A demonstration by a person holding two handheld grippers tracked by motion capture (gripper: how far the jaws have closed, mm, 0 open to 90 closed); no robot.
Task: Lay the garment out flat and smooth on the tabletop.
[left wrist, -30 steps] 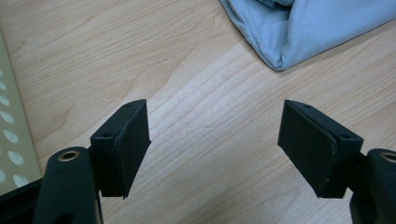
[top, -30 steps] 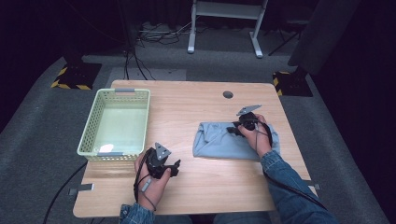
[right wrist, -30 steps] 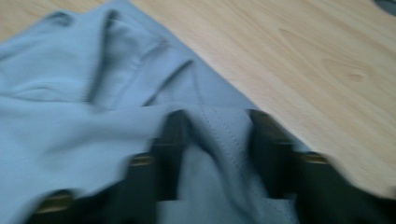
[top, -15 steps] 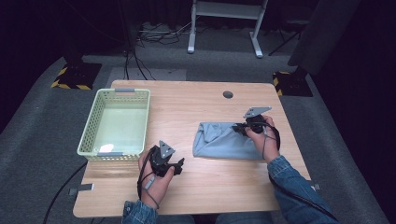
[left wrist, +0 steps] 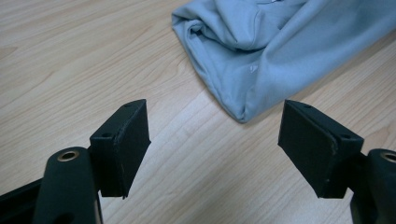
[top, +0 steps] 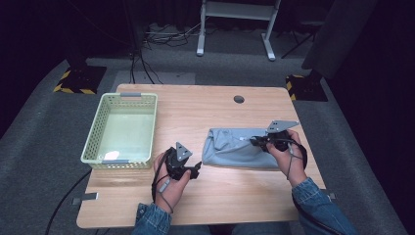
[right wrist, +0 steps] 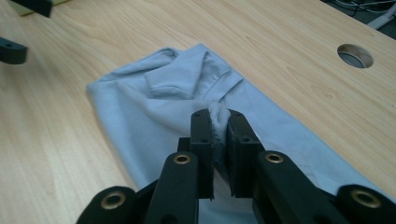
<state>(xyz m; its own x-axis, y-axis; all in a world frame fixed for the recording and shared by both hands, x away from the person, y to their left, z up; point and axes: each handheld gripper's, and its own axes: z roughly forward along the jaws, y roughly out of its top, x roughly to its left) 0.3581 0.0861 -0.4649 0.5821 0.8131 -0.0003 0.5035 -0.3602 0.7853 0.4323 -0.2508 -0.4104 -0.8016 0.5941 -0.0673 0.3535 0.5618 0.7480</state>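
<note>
Dark studio floor, cables and a stand behind; pale wooden tabletop (top: pixel 215 112) in front. Grey garment (top: pixel 235 149), folded into a loose bundle, on the right half of the tabletop, well apart from the green basket (top: pixel 122 129) at the left. Right gripper (top: pixel 254 141) over the garment's right part, jaws just closed to a narrow gap on a pinched ridge of grey cloth. Left gripper (top: pixel 195 169) just beside the garment's left end, jaws wide apart, nothing between them, cloth untouched.

Step in hand, as judged: lifting the pinched fold while the free gripper comes in for a second hold. Best done with a slow, even rise so the thin pinch does not slip, and with the open jaws set around the near corner before any pull.

Right gripper view: cloth squeezed between the pads (right wrist: pixel 201 140), a collar-like fold beyond, and a round hole (right wrist: pixel 356 55) in the tabletop. Left gripper view: rolled left end of the garment (left wrist: pixel 243 70) lying ahead of the open jaws. High view: basket, both forearms in denim sleeves, overall spacing.
</note>
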